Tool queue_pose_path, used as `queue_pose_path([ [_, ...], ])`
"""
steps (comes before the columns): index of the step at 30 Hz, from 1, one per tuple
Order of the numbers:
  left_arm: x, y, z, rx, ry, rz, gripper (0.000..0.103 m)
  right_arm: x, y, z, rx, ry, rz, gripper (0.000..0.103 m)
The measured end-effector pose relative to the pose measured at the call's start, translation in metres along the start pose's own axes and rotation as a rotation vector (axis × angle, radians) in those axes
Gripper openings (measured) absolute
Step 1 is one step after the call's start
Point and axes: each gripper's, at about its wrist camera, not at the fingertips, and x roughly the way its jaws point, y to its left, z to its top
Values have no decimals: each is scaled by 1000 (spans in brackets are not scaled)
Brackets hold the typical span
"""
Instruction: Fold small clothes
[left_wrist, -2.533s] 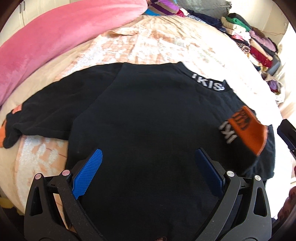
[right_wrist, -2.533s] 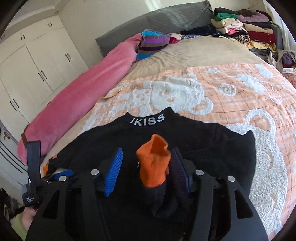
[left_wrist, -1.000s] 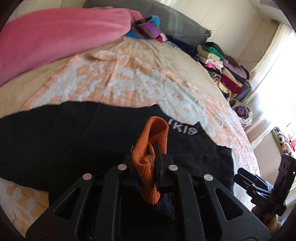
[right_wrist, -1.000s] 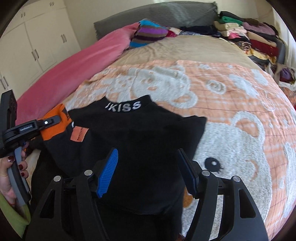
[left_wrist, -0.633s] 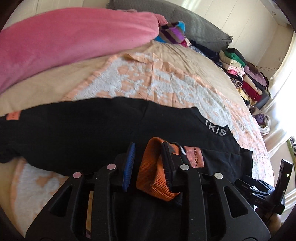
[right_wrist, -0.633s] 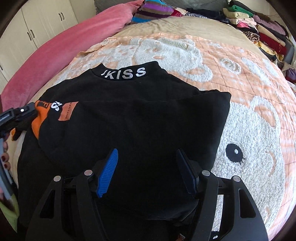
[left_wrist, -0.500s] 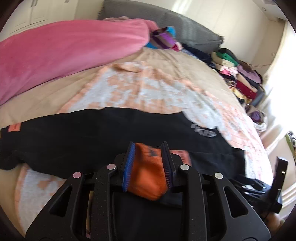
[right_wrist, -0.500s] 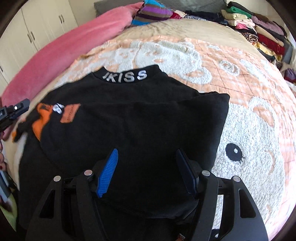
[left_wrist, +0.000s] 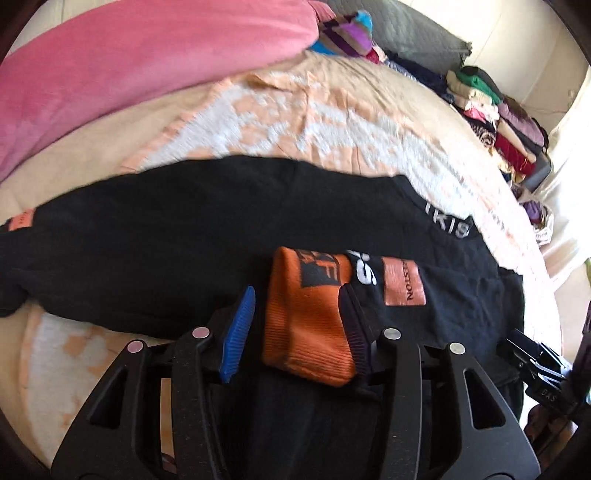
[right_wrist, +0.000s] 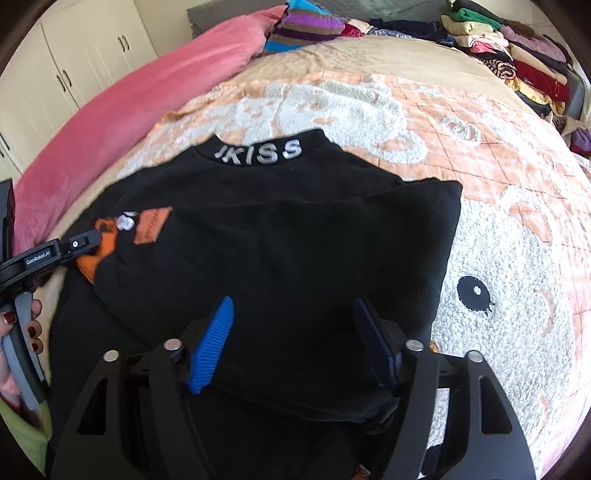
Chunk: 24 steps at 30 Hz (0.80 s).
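Observation:
A small black sweater (right_wrist: 295, 236) with a white-lettered collar (right_wrist: 258, 153) lies on the bed. Its right sleeve is folded across the body; the sleeve's orange cuff (left_wrist: 310, 321) lies flat between the jaws of my left gripper (left_wrist: 295, 306), which have parted and no longer pinch it. The cuff also shows in the right wrist view (right_wrist: 99, 247) beside the left gripper's tip. The other sleeve (left_wrist: 92, 243) stretches out to the left. My right gripper (right_wrist: 295, 325) is open and empty over the folded right side of the sweater.
The bed has an orange and white bear blanket (right_wrist: 498, 240). A long pink pillow (left_wrist: 129, 66) runs along the left side. Stacked folded clothes (right_wrist: 517, 55) sit at the far right. White cupboards (right_wrist: 66, 74) stand beyond the bed.
My left gripper carried the orange cuff across the sweater, laid it down and opened its jaws. The right gripper, which let the cuff go earlier, stayed open over the sweater.

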Motion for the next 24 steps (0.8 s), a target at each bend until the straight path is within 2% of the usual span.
queue_pose_path([
  [2, -12, 5, 3, -4, -17, 17, 57, -11, 0, 1, -1, -29, 19, 75],
  [5, -31, 17, 9, -13, -52, 48, 67, -27, 3, 7, -6, -76, 40, 84],
  [8, -50, 34, 13, -38, -82, 79, 82, -48, 6, 13, -27, -138, 70, 85],
  [9, -54, 42, 14, -51, -87, 87, 84, -53, 8, 16, -36, -155, 74, 85],
  [12, -71, 73, 15, -119, -106, 127, 86, -68, 19, 26, -69, -213, 101, 85],
  [16, -83, 119, 13, -226, -113, 178, 86, -77, 32, 36, -107, -248, 130, 85],
  [24, -96, 211, -2, -449, -115, 279, 86, -59, 53, 41, -165, -203, 98, 85],
])
